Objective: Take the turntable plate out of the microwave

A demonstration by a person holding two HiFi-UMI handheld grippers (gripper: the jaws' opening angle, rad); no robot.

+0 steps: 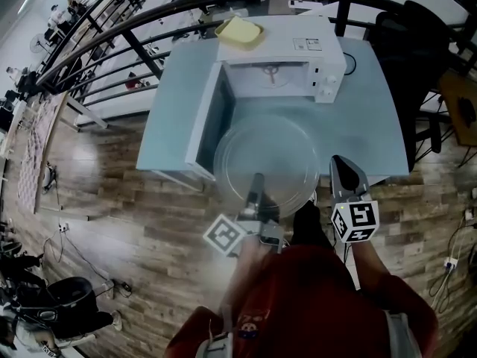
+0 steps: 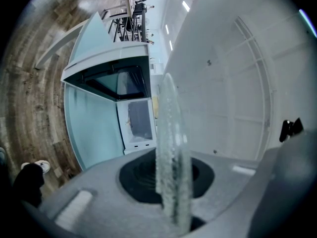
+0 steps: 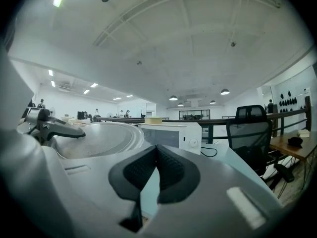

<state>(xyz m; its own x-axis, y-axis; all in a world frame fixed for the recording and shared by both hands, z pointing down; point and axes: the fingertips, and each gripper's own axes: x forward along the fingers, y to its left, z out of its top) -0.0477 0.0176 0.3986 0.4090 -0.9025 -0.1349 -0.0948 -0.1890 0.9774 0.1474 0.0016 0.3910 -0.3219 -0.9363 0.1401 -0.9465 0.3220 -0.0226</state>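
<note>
The clear glass turntable plate (image 1: 267,155) is outside the microwave (image 1: 279,62), held roughly level over the table in front of the open oven. My left gripper (image 1: 256,181) is shut on the plate's near rim. In the left gripper view the plate (image 2: 171,148) shows edge-on between the pads of the left gripper (image 2: 168,175). My right gripper (image 1: 343,162) is just right of the plate, shut with nothing in it. In the right gripper view its pads (image 3: 168,170) meet, and the plate (image 3: 94,138) is at the left.
The microwave door (image 1: 203,121) swings open to the left. A yellow item (image 1: 238,30) lies on the oven's top. The pale blue table (image 1: 373,118) has a black chair (image 1: 406,58) at its right. Railings run behind, wooden floor below.
</note>
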